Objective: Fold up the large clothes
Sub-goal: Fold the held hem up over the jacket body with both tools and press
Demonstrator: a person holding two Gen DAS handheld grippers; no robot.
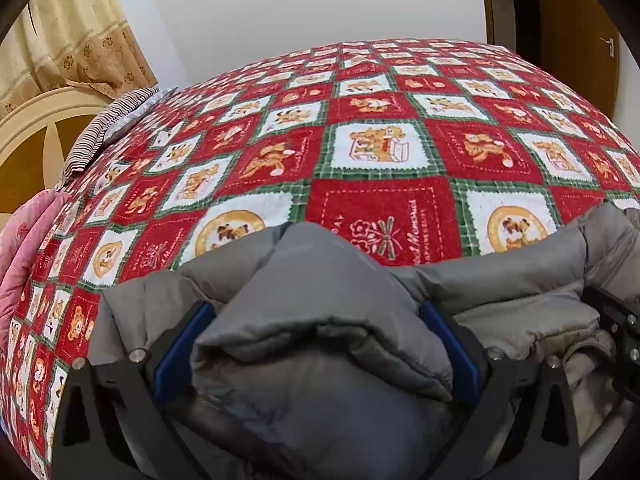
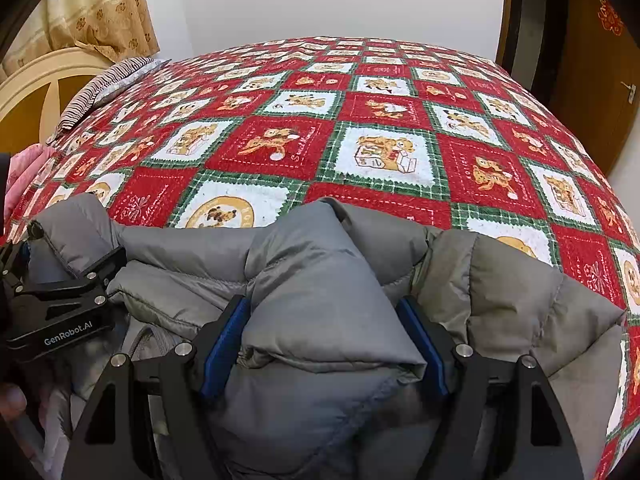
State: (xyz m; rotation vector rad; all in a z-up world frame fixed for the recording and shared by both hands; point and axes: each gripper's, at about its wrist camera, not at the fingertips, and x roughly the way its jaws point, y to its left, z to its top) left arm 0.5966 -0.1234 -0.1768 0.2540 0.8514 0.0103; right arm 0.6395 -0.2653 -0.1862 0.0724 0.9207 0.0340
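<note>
Grey puffer jacket (image 1: 320,320) clamped in both tongs, left (image 1: 316,344), right (image 2: 324,340); left housing reads "GenRobot.AI".

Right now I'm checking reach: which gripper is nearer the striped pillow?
Left. The left gripper holds the jacket on the striped pillow's side; the right gripper is farther.

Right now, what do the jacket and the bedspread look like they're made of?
Grey jacket: quilted puffer, smooth, faintly shiny shell, probably nylon or polyester; puffed, stitched sections. Red checked bedspread: matte, fuzzy surface, looks like fleece or terry.
</note>
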